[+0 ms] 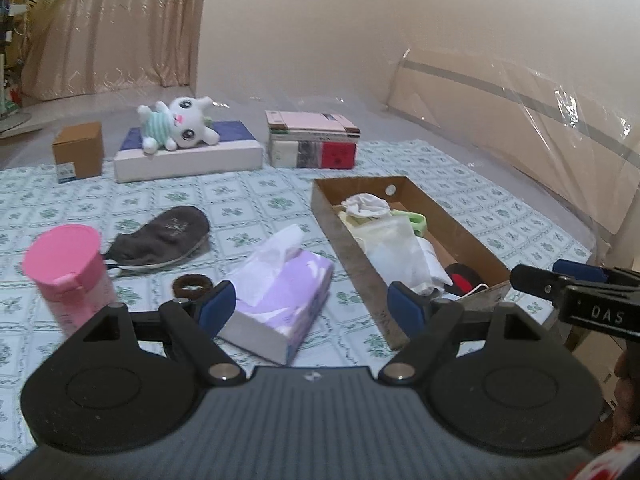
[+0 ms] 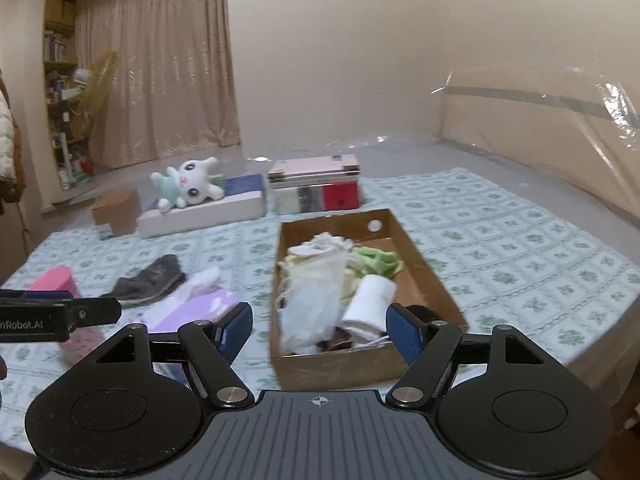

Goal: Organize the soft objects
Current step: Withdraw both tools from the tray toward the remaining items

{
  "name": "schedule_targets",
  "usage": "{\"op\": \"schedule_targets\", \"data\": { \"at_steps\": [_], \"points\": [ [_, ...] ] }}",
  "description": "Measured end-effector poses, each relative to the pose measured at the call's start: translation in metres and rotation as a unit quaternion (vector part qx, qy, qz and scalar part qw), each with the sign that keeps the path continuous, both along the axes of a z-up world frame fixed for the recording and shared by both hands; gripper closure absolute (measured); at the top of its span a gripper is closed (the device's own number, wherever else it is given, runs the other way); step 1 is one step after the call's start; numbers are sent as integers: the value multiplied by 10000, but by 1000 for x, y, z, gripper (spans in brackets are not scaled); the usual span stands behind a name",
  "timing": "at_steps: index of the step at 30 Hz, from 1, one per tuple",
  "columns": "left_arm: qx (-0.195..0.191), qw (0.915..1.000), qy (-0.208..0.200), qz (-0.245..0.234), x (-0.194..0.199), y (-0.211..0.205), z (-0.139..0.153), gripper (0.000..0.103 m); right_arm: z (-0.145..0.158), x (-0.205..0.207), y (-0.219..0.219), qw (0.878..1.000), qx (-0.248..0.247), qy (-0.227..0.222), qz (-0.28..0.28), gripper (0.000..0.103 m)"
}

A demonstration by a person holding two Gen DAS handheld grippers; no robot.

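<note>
With both tools released and empty, send the left tool forward-left to the mask, then drop it in the box ahead.

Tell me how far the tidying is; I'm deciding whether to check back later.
Partly done: cloths already fill the cardboard box. Nothing is in hand; the left gripper and right gripper are open and empty. Left out: grey eye mask, hair tie, plush toy.

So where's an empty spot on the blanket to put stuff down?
Right of the cardboard tray the blanket lies bare. Another bare strip runs between the white box and grey mask. It's crowded around the tissue box and pink cup.
</note>
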State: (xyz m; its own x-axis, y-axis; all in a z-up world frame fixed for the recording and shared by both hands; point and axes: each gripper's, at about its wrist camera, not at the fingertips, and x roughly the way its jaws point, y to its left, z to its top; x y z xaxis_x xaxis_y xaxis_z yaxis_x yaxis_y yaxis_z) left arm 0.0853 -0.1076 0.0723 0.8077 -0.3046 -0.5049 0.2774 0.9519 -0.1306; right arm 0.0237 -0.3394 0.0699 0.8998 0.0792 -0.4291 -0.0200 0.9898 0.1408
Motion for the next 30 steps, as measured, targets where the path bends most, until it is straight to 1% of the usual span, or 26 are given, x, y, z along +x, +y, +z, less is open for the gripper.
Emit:
{"op": "schedule_targets", "data": {
  "at_steps": [3, 10, 16, 26, 30],
  "points": [
    [-33, 9999, -40, 90, -7, 15, 4, 20, 2, 3, 7, 9999, 64, 8, 82, 30],
    [164, 9995, -118, 248, -9, 48, 11, 19, 5, 10, 23, 9988, 188, 55, 444, 30],
    [156, 9994, -25, 295, -3, 69, 17, 19, 6, 21, 35, 9975, 204, 105, 670, 30],
    [231, 9995, -87, 190, 11, 86, 24, 19, 8, 43, 53, 9944, 81, 224, 1031, 30],
    [207, 9996, -199, -34, 22, 97, 32, 19, 11, 59, 66, 9906, -86, 216, 1348, 30]
  ]
}}
